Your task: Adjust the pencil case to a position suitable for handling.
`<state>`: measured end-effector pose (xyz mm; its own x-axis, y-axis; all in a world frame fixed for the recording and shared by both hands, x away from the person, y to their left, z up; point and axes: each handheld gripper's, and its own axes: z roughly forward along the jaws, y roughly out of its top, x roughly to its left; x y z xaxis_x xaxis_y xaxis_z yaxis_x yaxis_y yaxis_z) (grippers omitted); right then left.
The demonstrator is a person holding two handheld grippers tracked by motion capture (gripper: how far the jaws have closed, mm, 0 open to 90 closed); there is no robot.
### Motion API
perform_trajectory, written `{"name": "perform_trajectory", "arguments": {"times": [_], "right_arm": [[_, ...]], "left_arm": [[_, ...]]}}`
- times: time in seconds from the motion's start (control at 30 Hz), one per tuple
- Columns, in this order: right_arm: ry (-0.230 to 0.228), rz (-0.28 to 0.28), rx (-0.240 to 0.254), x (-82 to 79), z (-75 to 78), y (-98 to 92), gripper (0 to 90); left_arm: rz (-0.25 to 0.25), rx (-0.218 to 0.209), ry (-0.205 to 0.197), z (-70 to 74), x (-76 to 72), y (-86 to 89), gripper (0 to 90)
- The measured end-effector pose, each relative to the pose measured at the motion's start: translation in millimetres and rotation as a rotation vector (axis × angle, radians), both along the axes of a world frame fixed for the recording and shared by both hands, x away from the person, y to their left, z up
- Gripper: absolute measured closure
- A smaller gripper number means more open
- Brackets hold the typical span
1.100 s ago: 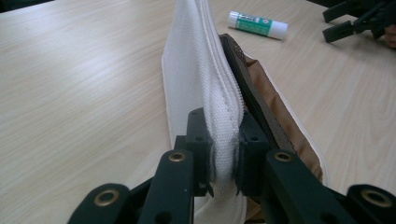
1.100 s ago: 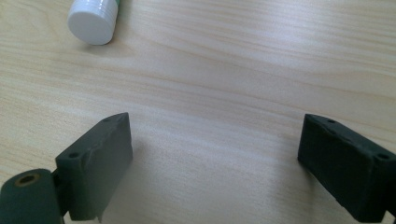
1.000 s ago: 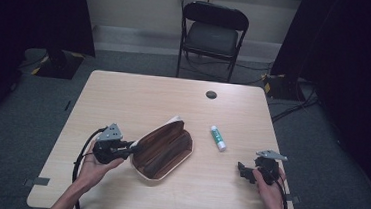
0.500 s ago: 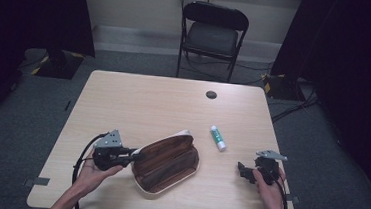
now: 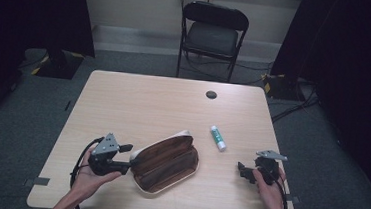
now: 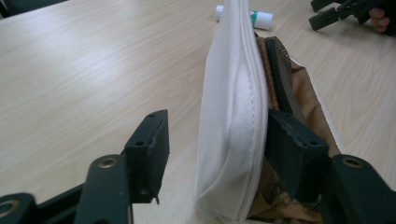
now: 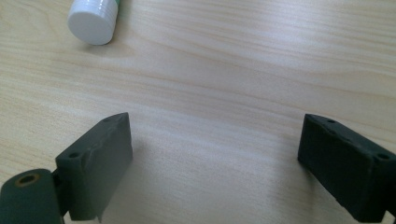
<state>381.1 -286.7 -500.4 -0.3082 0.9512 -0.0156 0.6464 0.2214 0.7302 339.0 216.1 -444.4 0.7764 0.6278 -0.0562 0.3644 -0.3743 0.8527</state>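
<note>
Jaws of my left gripper (image 6: 215, 154) stand apart around the white edge of the case (image 6: 236, 116), its right jaw touching that edge, a gap at the other; the high view hides this. My right gripper (image 7: 215, 163) is spread wide over bare table (image 5: 138, 106), the glue stick (image 7: 95, 18) beyond its left jaw. Since a second ago the case has swung flatter, open, brown lining up.
</note>
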Motion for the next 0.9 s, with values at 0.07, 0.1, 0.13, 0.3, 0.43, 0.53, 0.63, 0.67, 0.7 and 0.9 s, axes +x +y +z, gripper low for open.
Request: {"name": "perform_trajectory", "arguments": {"times": [0.07, 0.1, 0.13, 0.3, 0.43, 0.53, 0.63, 0.67, 0.7, 0.9], "right_arm": [[-0.001, -0.001, 0.0, 0.0, -0.1, 0.1, 9.0], [0.0, 0.0, 0.0, -0.1, 0.0, 0.1, 9.0], [0.0, 0.0, 0.0, -0.1, 0.0, 0.1, 9.0], [-0.001, 0.0, 0.0, -0.1, 0.0, 0.2, 9.1], [-0.001, 0.001, 0.0, -0.2, 0.1, 0.1, 9.1], [-0.003, 0.007, -0.001, -0.2, -0.1, 0.2, 9.1], [-0.002, 0.008, -0.001, -0.2, -0.1, 0.3, 9.1], [-0.002, 0.008, -0.001, -0.2, -0.1, 0.3, 9.1], [-0.002, 0.008, -0.001, -0.2, -0.1, 0.3, 9.1], [-0.002, 0.008, 0.0, -0.2, -0.1, 0.3, 9.1]], "left_arm": [[0.005, 0.035, 0.006, -4.0, -3.0, -3.0, 40.7], [0.009, 0.051, 0.014, -5.9, -3.3, -3.6, 41.4], [0.024, 0.055, 0.017, -8.2, -4.2, -4.4, 45.2], [0.022, 0.094, 0.018, -10.8, -0.9, -2.6, 65.5], [0.036, 0.075, 0.04, -10.9, 2.0, 3.2, 71.3], [0.052, 0.084, 0.033, -9.8, 3.7, 6.2, 71.3], [0.072, 0.082, 0.041, -11.0, 6.2, 8.9, 72.2], [0.074, 0.086, 0.04, -11.3, 6.9, 9.7, 73.2], [0.072, 0.091, 0.034, -11.7, 8.3, 10.5, 74.1], [0.07, 0.099, 0.034, -10.1, 10.6, 12.9, 77.4]]}}
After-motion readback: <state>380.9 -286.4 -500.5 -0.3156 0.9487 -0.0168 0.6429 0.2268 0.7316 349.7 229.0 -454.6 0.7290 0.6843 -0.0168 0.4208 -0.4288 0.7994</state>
